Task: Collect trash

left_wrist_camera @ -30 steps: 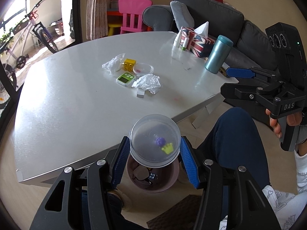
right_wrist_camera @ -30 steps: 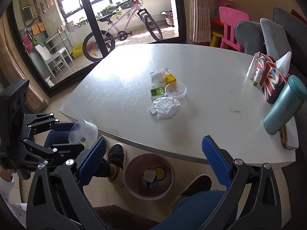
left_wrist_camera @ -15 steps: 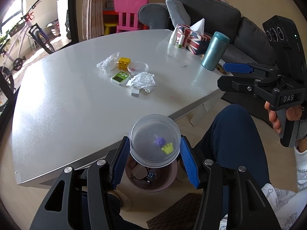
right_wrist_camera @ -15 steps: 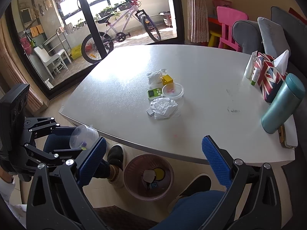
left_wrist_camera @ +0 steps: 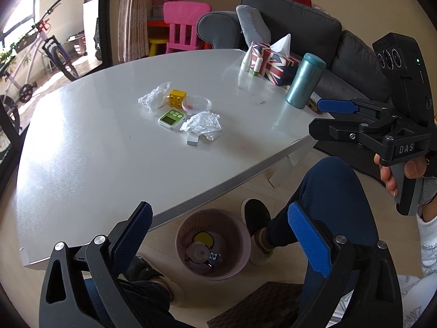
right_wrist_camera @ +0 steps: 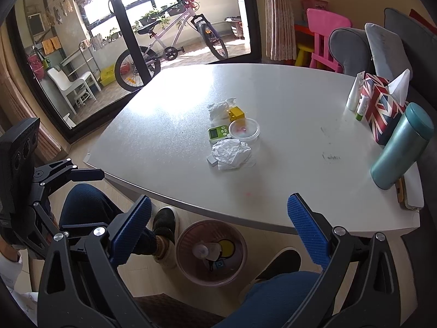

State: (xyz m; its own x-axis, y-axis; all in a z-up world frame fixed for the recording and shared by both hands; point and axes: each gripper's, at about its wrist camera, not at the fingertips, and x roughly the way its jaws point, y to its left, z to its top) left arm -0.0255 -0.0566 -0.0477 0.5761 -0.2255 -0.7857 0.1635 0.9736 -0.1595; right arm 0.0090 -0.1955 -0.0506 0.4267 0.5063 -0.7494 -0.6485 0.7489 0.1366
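Half a second ago the left claw pinched a clear cup with small toys inside; now that cup lies in the bin and the claw is spread wide, holding nothing. It hangs over the floor, above the bin.

Beside it, the right claw is spread wide too — nothing sits between its blue pads. White letters on its body read "DAS".

Down on the floor by the table edge, the pink bin sits between the person's feet. Inside it are the cup, a yellow round thing and some small bits I cannot make out.

On the table, two crumpled papers wait — a big one near the middle and a smaller one behind it. Between them are a yellow block, a green timer and a clear dish with a pink speck in it. A small white block touches the big paper.

At the far edge stand a flag tissue box, two little tubes and a teal bottle.
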